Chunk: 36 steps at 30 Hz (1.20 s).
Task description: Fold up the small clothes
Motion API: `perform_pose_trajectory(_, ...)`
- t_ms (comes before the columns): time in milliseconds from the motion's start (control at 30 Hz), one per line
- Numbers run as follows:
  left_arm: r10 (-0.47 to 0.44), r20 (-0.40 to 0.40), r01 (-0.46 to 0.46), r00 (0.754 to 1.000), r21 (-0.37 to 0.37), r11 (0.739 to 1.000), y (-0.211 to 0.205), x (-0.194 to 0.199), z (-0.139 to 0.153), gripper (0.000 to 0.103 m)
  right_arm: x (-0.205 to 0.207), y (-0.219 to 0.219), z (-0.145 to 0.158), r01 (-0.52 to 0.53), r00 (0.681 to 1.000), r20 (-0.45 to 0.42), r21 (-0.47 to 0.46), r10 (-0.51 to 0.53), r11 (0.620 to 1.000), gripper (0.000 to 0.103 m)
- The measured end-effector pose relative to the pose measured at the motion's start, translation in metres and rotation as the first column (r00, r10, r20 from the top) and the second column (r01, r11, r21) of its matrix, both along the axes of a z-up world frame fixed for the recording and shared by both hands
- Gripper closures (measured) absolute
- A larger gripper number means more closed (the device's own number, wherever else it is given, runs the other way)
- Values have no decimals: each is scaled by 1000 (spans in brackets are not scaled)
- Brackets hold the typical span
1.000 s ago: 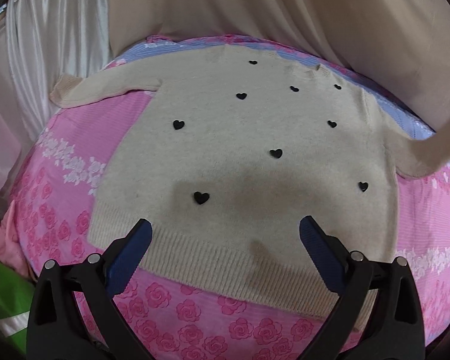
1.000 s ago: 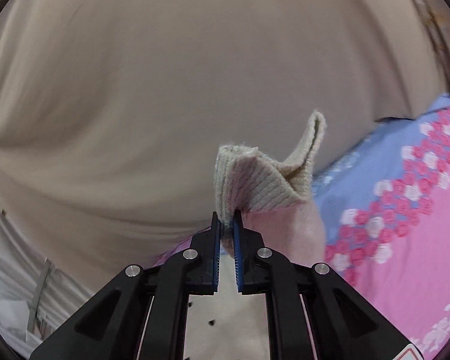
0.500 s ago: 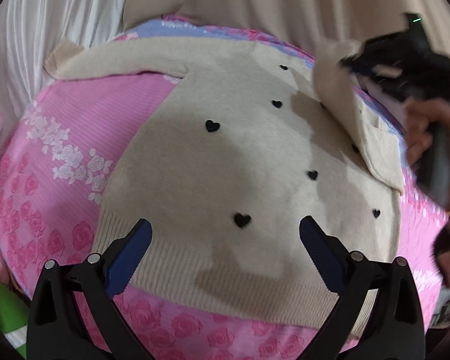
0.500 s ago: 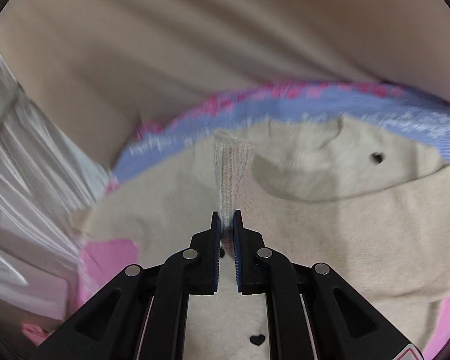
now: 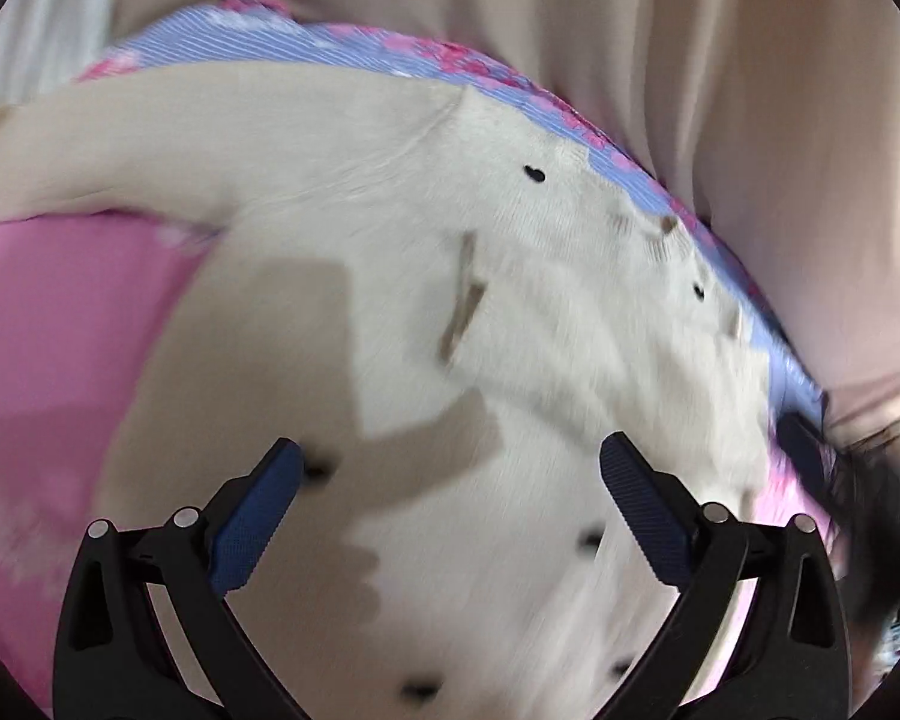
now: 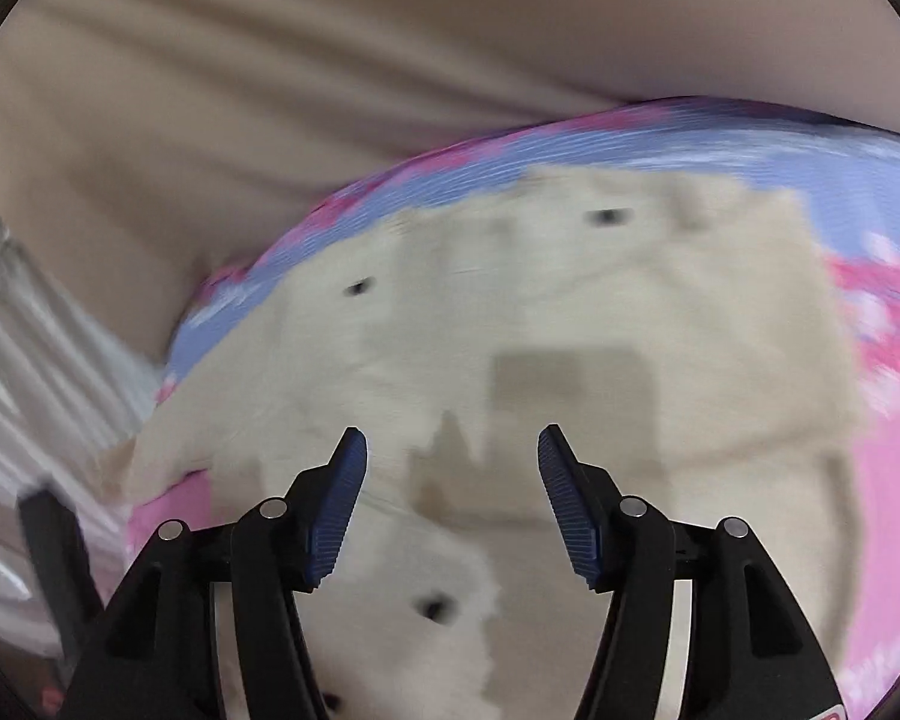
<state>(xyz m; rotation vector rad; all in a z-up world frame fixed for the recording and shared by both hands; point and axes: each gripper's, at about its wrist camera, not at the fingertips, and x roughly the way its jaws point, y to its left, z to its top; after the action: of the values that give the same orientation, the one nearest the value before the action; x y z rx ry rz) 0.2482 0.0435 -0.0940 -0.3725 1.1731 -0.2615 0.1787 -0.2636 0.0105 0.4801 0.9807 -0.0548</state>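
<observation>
Sweater [image 5: 426, 276] lay flat on the pink floral bed sheet [image 5: 60, 330], one sleeve apparently folded across its chest; left gripper [image 5: 450, 480] and right gripper [image 6: 453, 450] both hovered wide, empty; I'd grab the other sleeve's cuff, fold it over square

And the right gripper [image 6: 453, 495] lets go, jaws wide now; the cream knitted sweater's sleeve [image 5: 600, 324] lies folded across the body ahead of the left gripper [image 5: 450, 516].
</observation>
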Motion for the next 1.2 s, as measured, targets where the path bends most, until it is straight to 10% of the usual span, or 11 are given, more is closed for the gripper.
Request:
perform_pose_trajectory(133,18,-167,-32,986,-85,996,-26,52,-39,5,-66,-58,-11,130,986,-81,-152,-144,980,44)
perform_pose_trajectory(200,92,-120,-102,989,-80,992,-29,56,-36,10,-86,-86,-25,179,971,-121,-191,-204,965,44)
perform_pose_trajectory(300,79,-114,-88,990,-79,993,-42,69,-39,69,-89,-112,-44,207,963,-132,-200,-236,958,44)
perform_pose_trajectory(367,97,-114,-106,989,-75,992,-42,78,-38,92,-75,-120,-55,186,967,-135,-214,-218,959,44)
perform_pose_trajectory(633,103,61,-88,993,-218,972,-17,96,18,95,-16,-132,-85,120,984,-108,-194,-143,974,50)
perform_pose_trajectory(800,49,88,-35,995,-163,986,-25,94,29,91,-13,-137,-87,124,988,-69,-154,-136,980,50)
perform_pose_trajectory(867,34,101,-21,994,-129,991,-31,95,21,100,-12,-139,-86,112,991,-56,-135,-120,985,90)
perform_pose_trajectory(1000,95,189,-72,977,-127,989,-23,92,34,103,-16,-146,-64,144,990,27,-111,-141,983,90)
perform_pose_trajectory(1200,144,14,-142,990,-87,986,-12,77,8,86,-20,-138,-84,97,993,-50,-204,-109,974,83)
